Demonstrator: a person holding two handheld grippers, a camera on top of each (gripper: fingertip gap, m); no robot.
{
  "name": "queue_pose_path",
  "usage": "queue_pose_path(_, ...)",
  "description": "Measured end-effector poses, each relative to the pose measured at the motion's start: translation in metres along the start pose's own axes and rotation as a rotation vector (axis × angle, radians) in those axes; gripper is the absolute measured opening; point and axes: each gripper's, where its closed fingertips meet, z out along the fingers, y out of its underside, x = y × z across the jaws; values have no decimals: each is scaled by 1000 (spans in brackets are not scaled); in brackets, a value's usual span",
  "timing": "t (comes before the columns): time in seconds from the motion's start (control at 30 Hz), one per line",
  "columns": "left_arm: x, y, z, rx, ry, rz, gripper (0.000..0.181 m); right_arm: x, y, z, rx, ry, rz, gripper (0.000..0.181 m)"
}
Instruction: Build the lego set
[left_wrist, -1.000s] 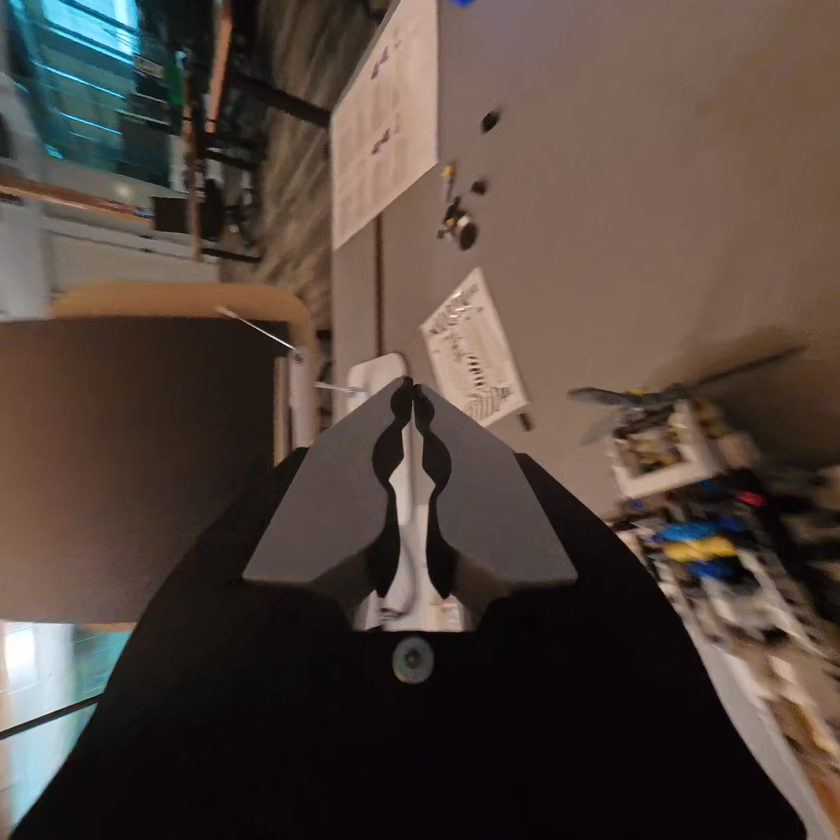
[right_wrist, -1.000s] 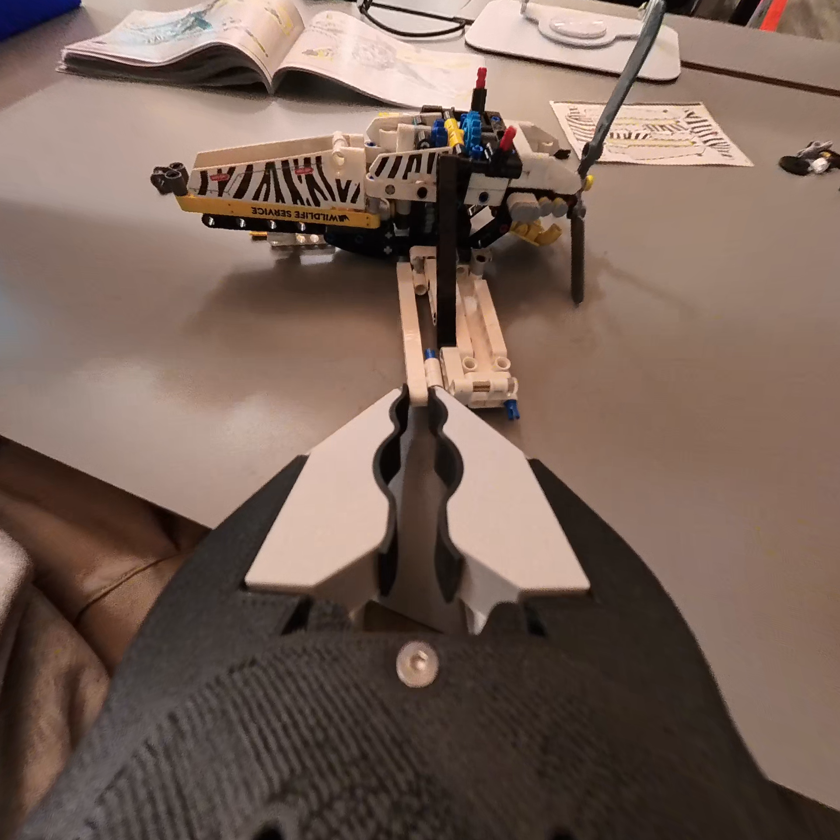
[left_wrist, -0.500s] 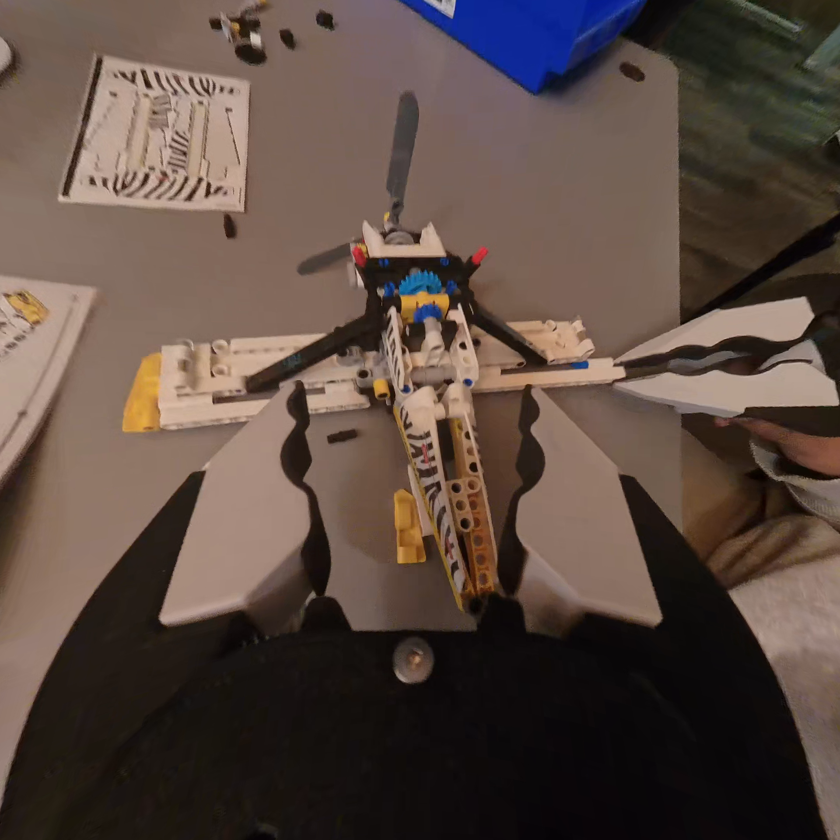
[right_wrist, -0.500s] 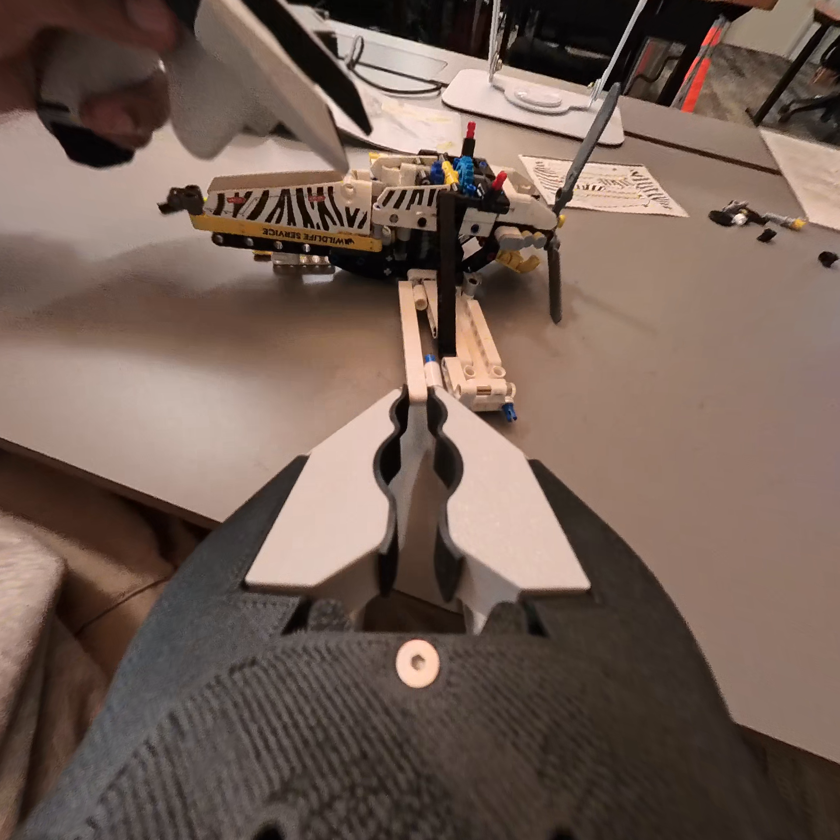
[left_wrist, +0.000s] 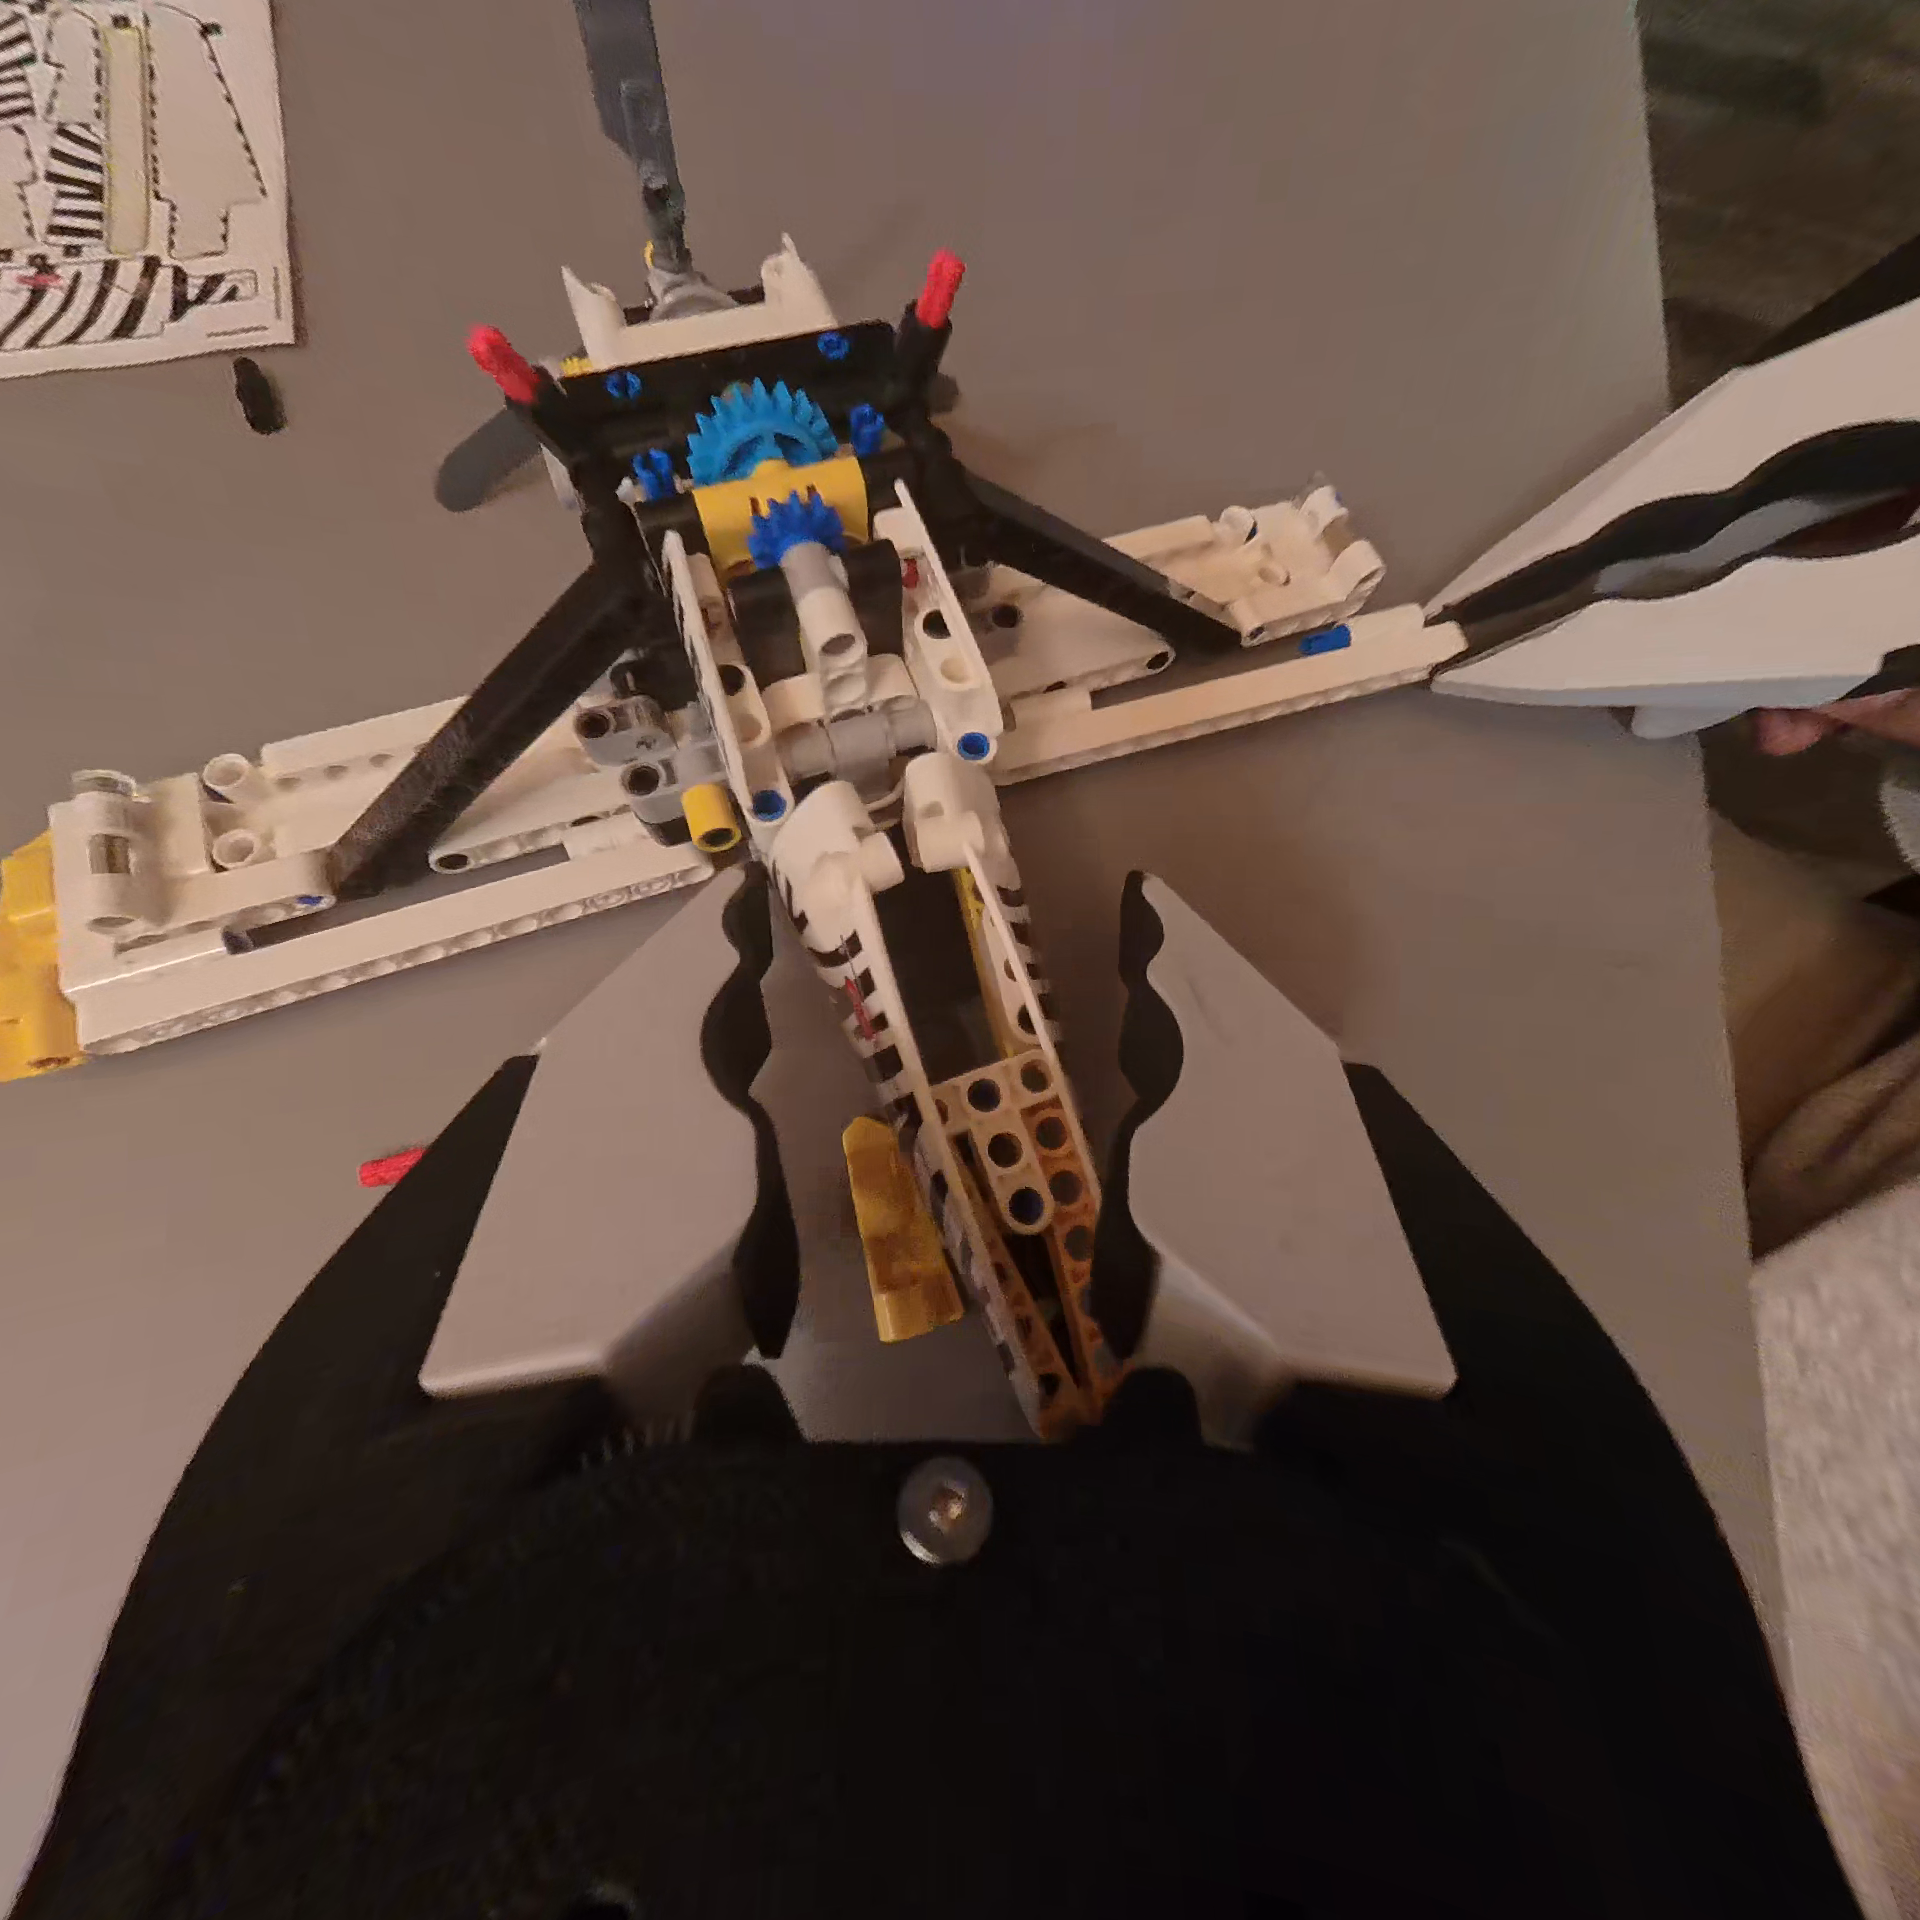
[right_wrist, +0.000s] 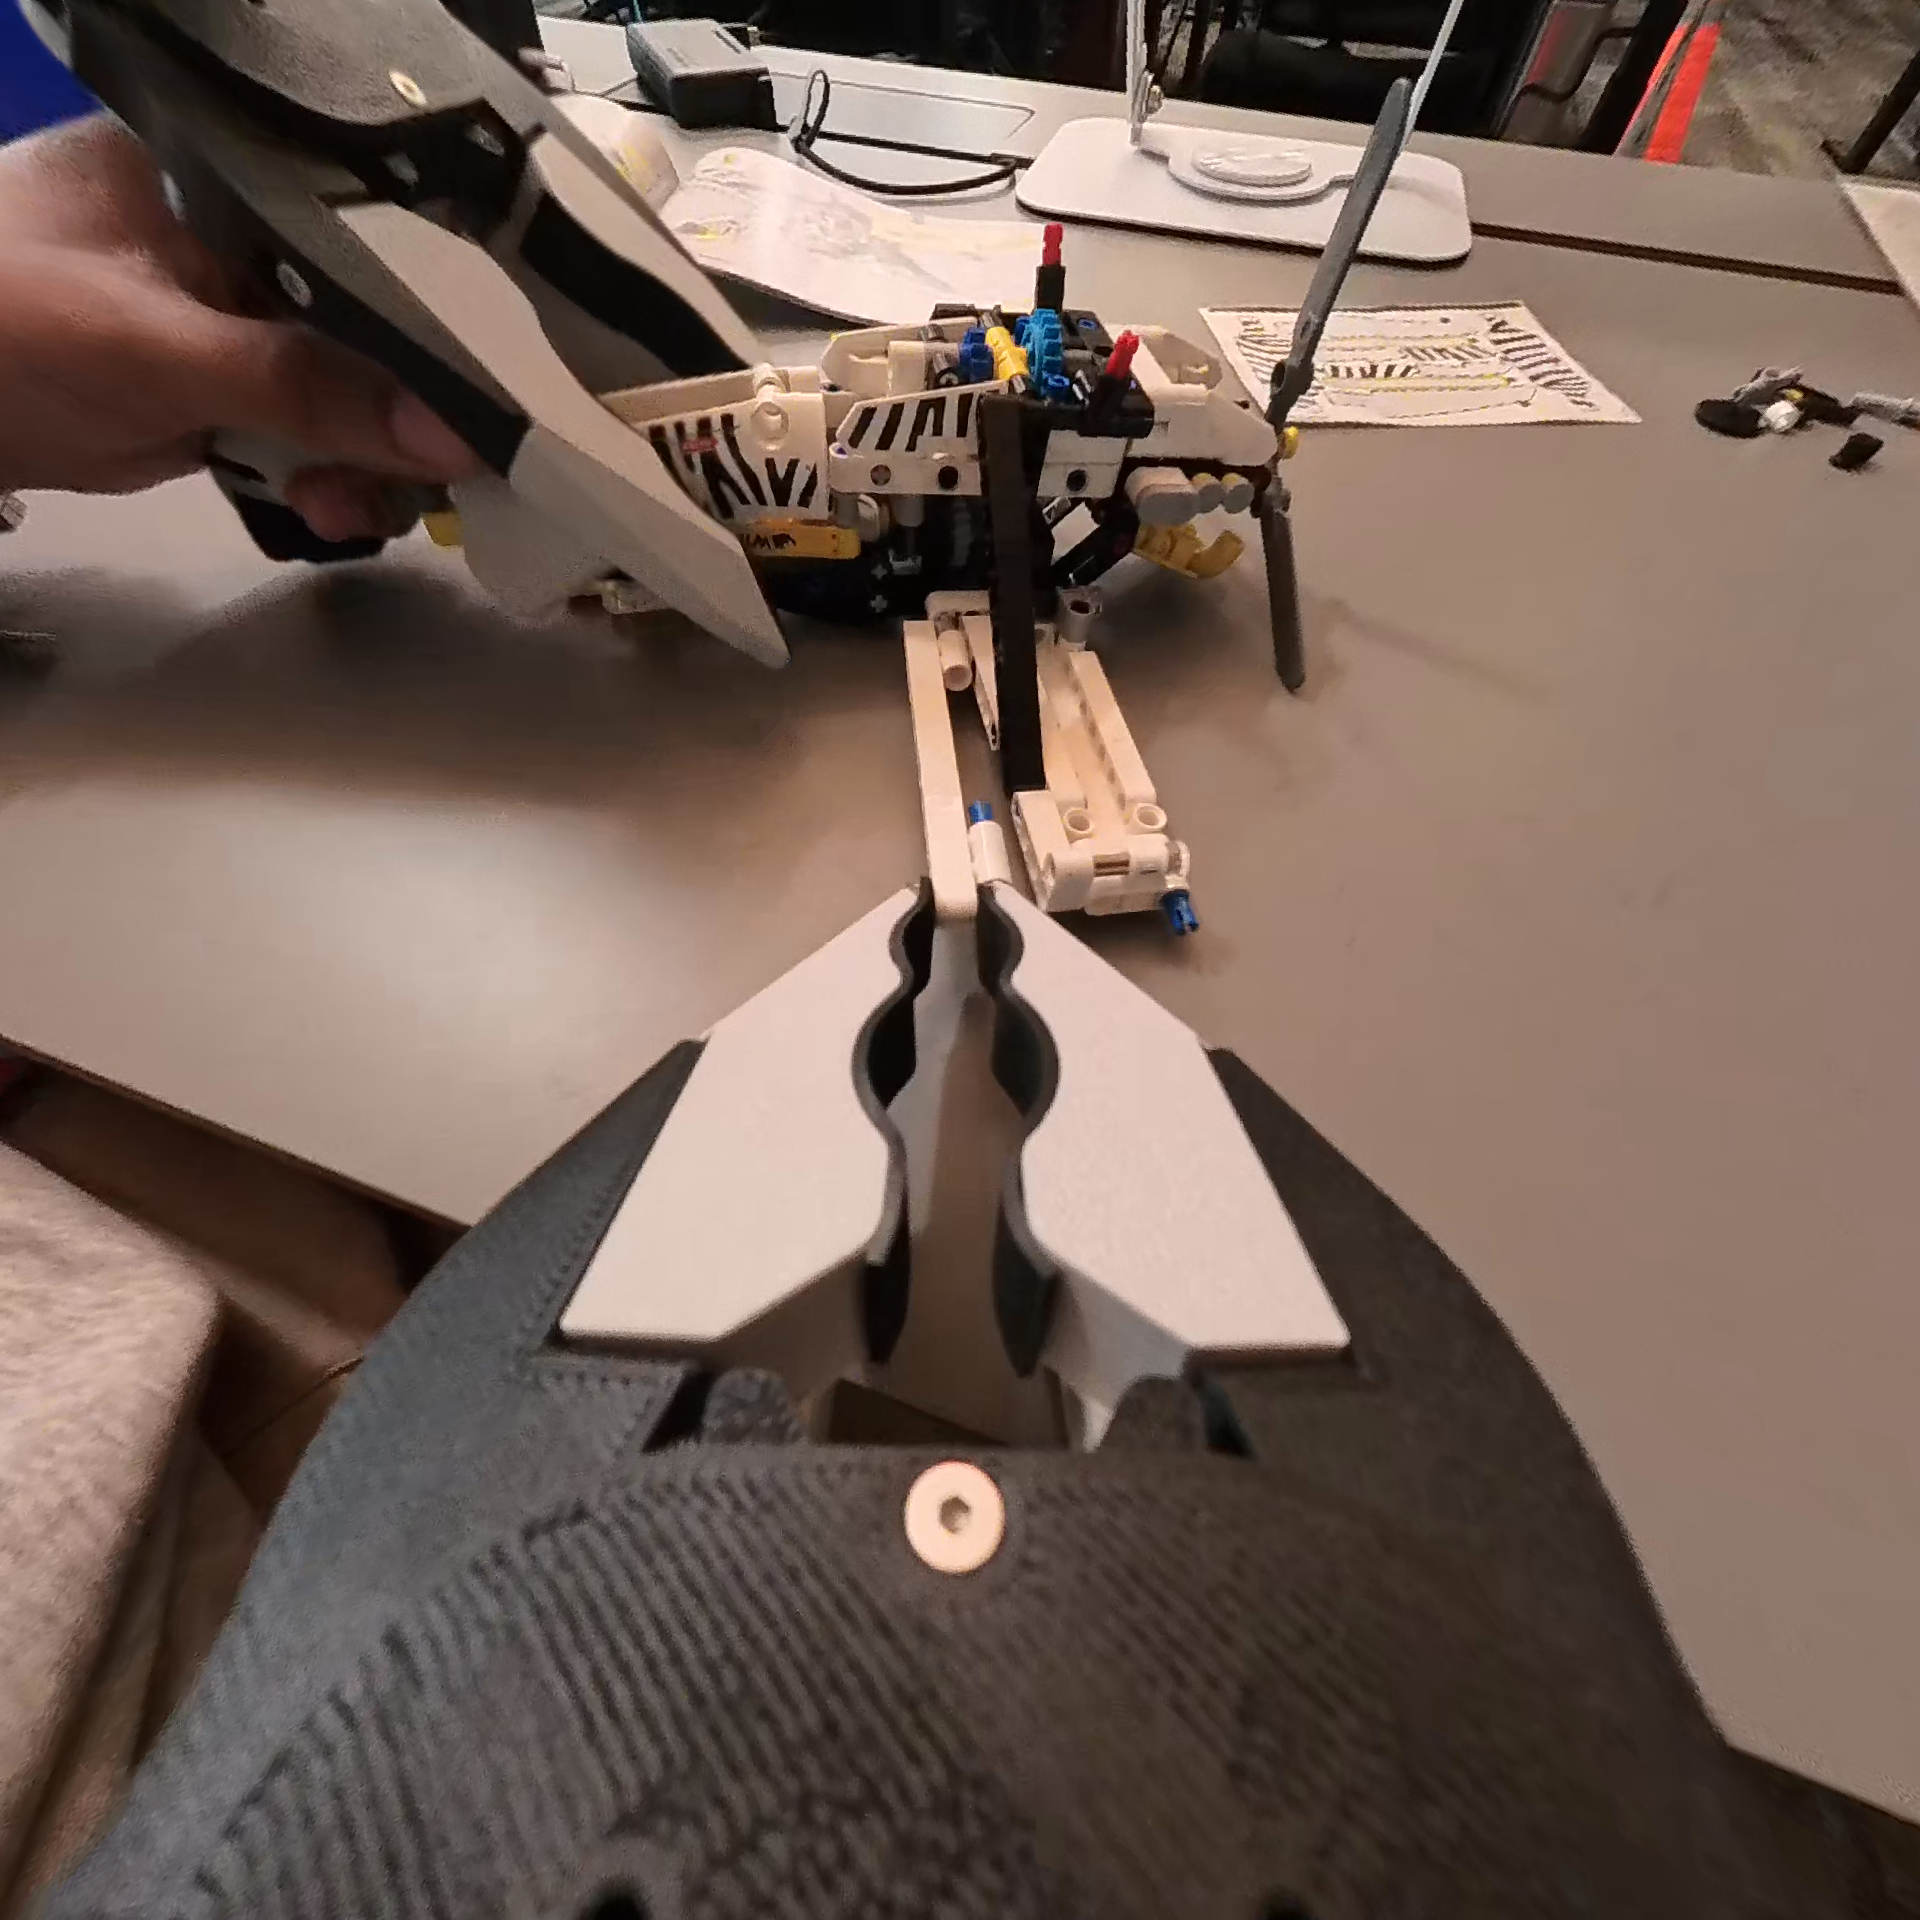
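Right gripper (right_wrist: 951, 902) jaws clamped on wing tip (right_wrist: 954, 831); left gripper (left_wrist: 940, 1049) jaws spread, to be centred about tail boom (left_wrist: 935, 997) at 12 o'clock before closing.

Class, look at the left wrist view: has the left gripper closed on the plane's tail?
No, the left gripper is open, its fingers straddling the tail with gaps.

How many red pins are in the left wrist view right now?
3. One red pin stands on the model's front left corner, another on its front right corner, and a loose one lies on the table beside the left gripper. Others may be hidden.
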Motion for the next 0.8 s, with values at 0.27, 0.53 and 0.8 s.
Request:
queue_pose_path(0.27, -12, 3, 5, -24, -112, 79, 52, 4, -1, 5, -12, -41, 29, 6)
queue_pose_path(0.53, -13, 4, 5, -34, -124, 73, 48, 2, 0, 10, -58, -38, 21, 6)
queue_pose_path(0.8, -13, 5, 4, -41, -130, 75, 48, 2, 0, 14, -79, -26, 7, 6)
